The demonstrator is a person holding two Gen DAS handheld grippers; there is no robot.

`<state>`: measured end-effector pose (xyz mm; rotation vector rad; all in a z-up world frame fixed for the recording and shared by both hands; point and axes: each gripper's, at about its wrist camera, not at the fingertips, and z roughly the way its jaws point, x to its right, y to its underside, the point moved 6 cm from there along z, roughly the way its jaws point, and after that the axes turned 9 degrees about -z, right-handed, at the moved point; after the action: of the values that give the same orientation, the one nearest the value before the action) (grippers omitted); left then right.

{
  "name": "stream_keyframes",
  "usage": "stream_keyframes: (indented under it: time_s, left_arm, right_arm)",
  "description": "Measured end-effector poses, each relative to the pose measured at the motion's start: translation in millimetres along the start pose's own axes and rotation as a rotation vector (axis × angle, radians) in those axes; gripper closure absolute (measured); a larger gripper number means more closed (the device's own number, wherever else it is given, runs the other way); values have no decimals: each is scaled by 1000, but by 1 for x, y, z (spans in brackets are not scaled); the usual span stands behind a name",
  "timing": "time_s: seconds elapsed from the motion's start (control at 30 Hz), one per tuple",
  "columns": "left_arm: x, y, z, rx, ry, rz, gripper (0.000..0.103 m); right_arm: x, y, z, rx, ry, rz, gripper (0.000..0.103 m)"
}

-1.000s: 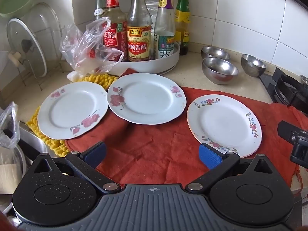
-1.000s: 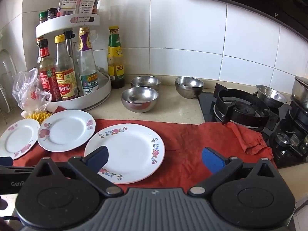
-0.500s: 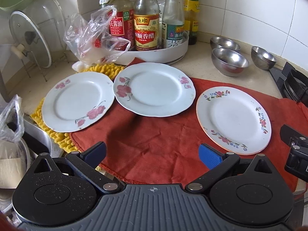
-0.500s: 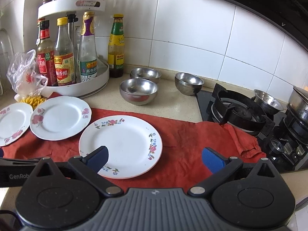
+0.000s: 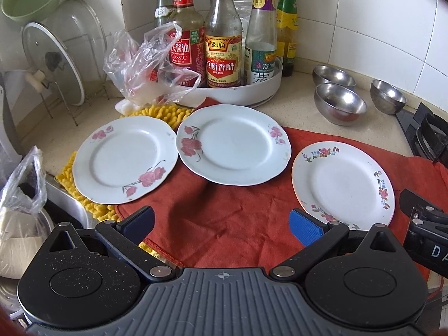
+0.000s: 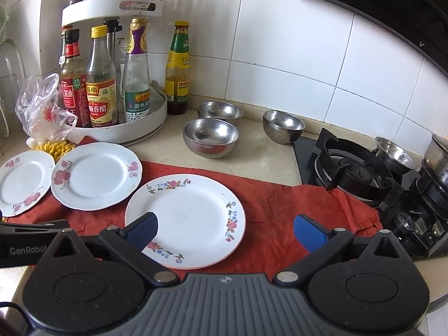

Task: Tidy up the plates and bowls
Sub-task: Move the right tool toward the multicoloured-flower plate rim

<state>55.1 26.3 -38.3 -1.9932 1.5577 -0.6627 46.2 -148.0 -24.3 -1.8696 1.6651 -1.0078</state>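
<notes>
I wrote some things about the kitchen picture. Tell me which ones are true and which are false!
1. Three plates lie on the counter: left plate, middle plate, right plate. True.
2. The steel bowls are stacked inside each other. False: they stand apart on the counter.
3. The left gripper is holding a plate. False: it is open and holds nothing.
4. The right gripper is open. True.
5. The red cloth lies under the right plate. True.
6. All plates have the same flowers. False: the right plate has small mixed-colour flowers; the others have pink ones.
</notes>
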Motion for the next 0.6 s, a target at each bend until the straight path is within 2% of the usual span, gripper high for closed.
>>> stream_keyframes:
  time_s: [0.6]
  left_arm:
    - [1,-3,-4,8,4,5,0]
  right_arm:
    - [-4,-1,-4,0,-11,7,0]
